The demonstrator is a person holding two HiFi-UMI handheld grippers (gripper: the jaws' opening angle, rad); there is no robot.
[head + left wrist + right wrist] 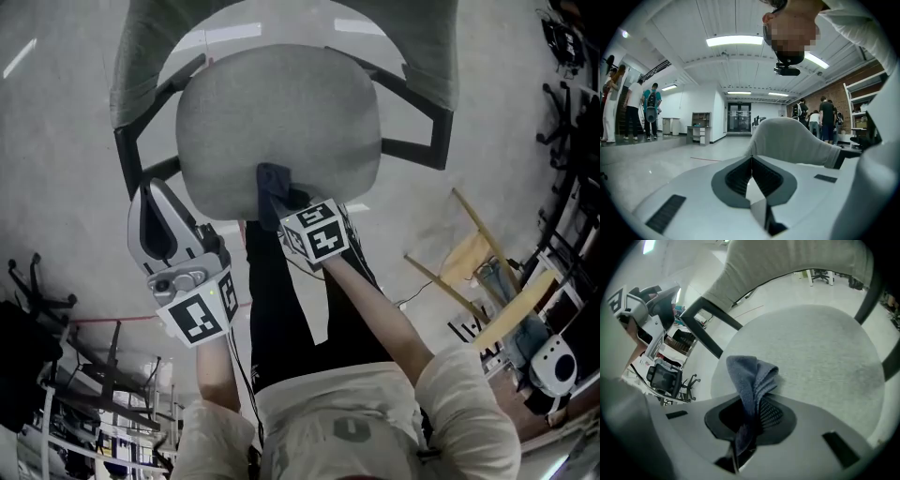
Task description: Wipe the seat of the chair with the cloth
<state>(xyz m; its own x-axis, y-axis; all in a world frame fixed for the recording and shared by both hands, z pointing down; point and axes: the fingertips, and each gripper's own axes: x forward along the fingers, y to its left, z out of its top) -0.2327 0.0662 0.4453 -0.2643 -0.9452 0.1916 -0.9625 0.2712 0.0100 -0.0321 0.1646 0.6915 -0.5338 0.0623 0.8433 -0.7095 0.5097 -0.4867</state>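
Item: chair seat (281, 112), grey fabric, rounded, seen from above with the backrest (150, 47) at the far side. Cloth (751, 376): dark blue, bunched, pinched at its lower end between the fingers of the right gripper (749, 416), its free fold standing up over the near front edge of the seat. Whether the fold presses on the fabric cannot be told. Left gripper (751, 161): fingers pressed together on nothing, held off the seat's left side and pointing out across the floor (656, 159). Progress, as judged: cloth is in hand and brought to the seat, so the pick-up is done. The fabric shows no mark of wiping, so the share covered cannot be read. Nearly the whole seat lies beyond the cloth, to be swept.
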